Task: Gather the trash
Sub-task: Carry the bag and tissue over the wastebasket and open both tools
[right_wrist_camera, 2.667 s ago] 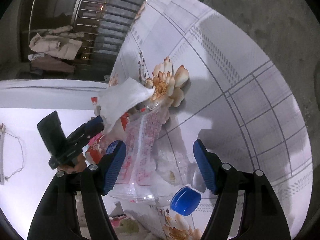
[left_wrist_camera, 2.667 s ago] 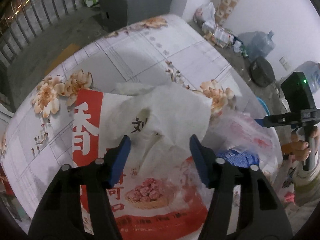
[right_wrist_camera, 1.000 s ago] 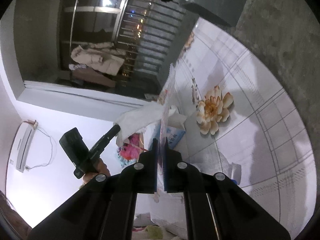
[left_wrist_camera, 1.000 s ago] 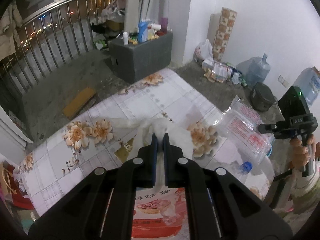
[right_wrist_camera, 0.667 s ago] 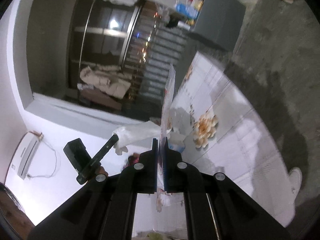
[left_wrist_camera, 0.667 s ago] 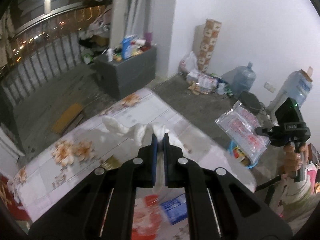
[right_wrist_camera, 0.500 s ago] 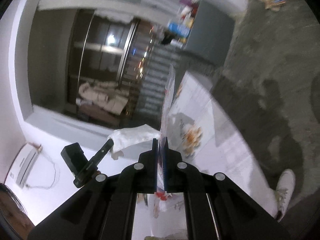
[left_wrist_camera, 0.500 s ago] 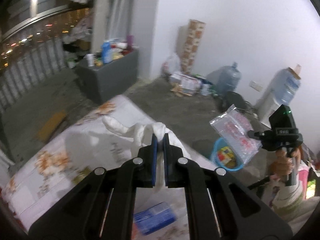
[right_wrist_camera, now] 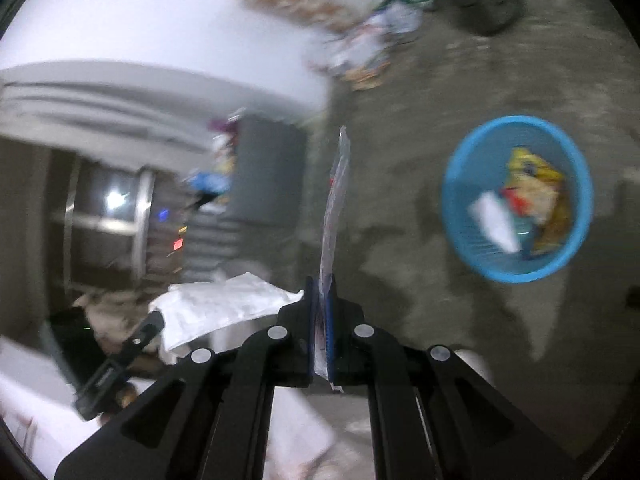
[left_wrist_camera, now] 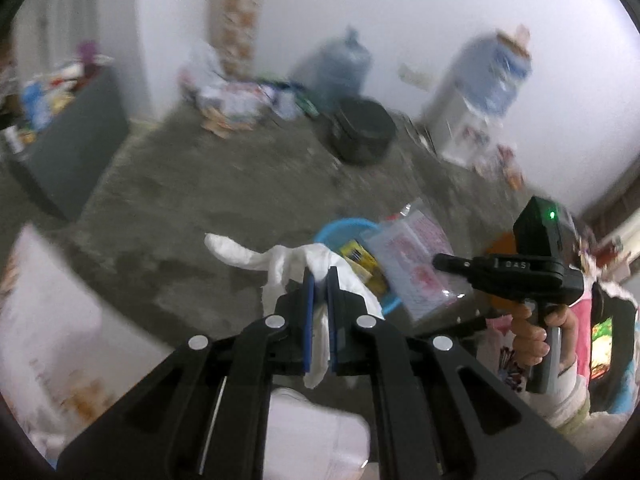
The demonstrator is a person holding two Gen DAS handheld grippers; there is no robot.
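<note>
My left gripper (left_wrist_camera: 320, 276) is shut on a crumpled white paper towel (left_wrist_camera: 280, 260), which hangs out past the blue pads. My right gripper (right_wrist_camera: 321, 288) is shut on a clear plastic bag with red print (right_wrist_camera: 334, 208), seen edge-on and standing straight up from the pads. In the left wrist view the same plastic bag (left_wrist_camera: 416, 264) hangs beside the right gripper's body (left_wrist_camera: 532, 268), held by a hand. A blue round basket (right_wrist_camera: 460, 224) stands on the floor at the right with a yellow wrapper and white paper inside. That blue basket (left_wrist_camera: 340, 232) shows partly behind the towel.
The grey concrete floor (left_wrist_camera: 200, 200) spreads around the basket. The table's floral cloth (left_wrist_camera: 44, 320) is at lower left. A dark pot (left_wrist_camera: 362, 132), water jugs (left_wrist_camera: 336, 68), a water dispenser (left_wrist_camera: 484, 100) and piled litter line the white wall. A grey box (left_wrist_camera: 72, 140) stands left.
Both grippers have swung away from the table toward the floor, carrying the towel and the bag. The blue basket has come into view and grown closer. Both stay shut.
</note>
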